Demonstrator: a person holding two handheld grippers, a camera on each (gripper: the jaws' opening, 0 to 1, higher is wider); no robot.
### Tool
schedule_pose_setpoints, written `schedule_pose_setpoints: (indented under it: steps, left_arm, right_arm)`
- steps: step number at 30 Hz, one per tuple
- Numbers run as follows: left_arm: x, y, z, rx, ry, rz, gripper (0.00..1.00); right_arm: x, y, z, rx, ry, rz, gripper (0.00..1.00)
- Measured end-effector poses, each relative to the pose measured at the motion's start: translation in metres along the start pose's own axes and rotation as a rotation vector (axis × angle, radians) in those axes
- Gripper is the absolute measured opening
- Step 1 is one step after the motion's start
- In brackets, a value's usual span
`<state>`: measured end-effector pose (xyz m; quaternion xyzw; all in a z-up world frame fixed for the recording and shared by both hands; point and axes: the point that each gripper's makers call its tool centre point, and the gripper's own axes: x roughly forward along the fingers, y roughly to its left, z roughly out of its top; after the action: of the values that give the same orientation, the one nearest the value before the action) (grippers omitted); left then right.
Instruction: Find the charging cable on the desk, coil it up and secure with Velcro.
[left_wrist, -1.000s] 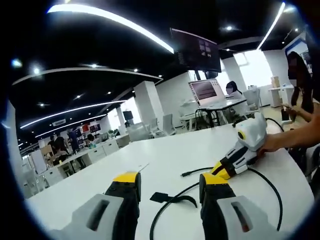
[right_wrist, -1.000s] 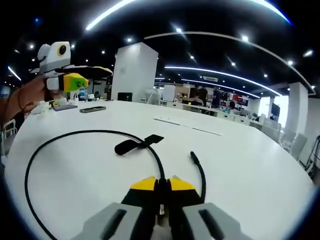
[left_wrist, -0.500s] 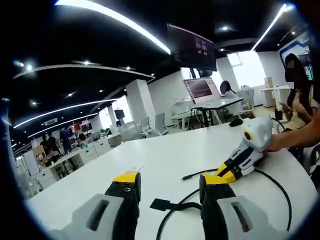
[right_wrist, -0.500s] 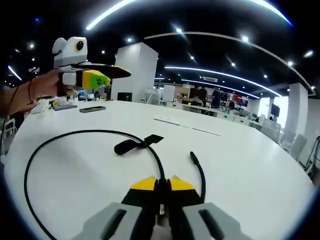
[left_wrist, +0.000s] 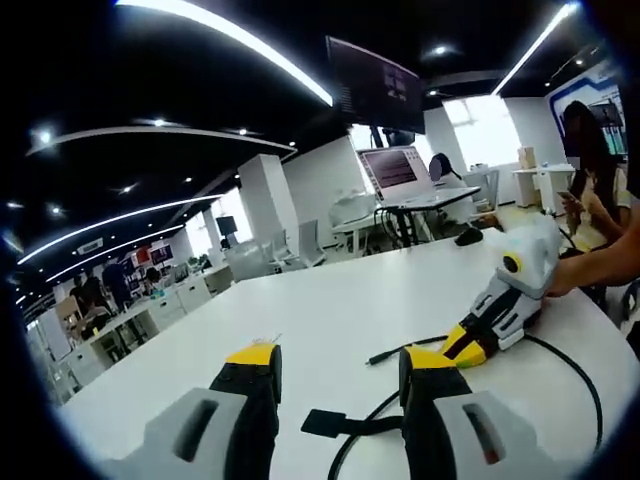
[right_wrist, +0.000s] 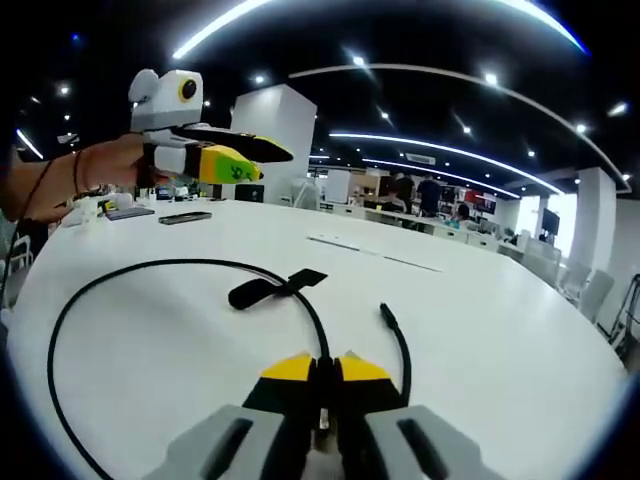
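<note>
The worktop (right_wrist: 480, 330) is white, smooth and rounded at its edges. A black cable (right_wrist: 120, 275) lies on it in a wide open loop, with one plug end (right_wrist: 386, 314) resting free on the surface. A black Velcro strap (right_wrist: 270, 289) sits on the cable, lying flat on the worktop inside the curve. Toward the far edge lie a dark flat phone (right_wrist: 184, 218) and another flat dark item (right_wrist: 130, 214). In the left gripper view the same cable (left_wrist: 570, 358) runs across the worktop (left_wrist: 330, 320).

A phone (right_wrist: 184, 218) lies on the white desk (right_wrist: 500, 330) (far edge).
</note>
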<state>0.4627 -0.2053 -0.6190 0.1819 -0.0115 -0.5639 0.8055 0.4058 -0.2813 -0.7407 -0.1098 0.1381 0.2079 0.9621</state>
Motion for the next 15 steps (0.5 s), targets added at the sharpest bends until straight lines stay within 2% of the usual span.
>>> schedule_pose_setpoints:
  steps: [15]
  left_arm:
    - [0.036,-0.006,-0.016,0.025,0.050,-0.082,0.47]
  right_arm:
    - [0.000,0.001,0.001,-0.005,-0.001,-0.001,0.09]
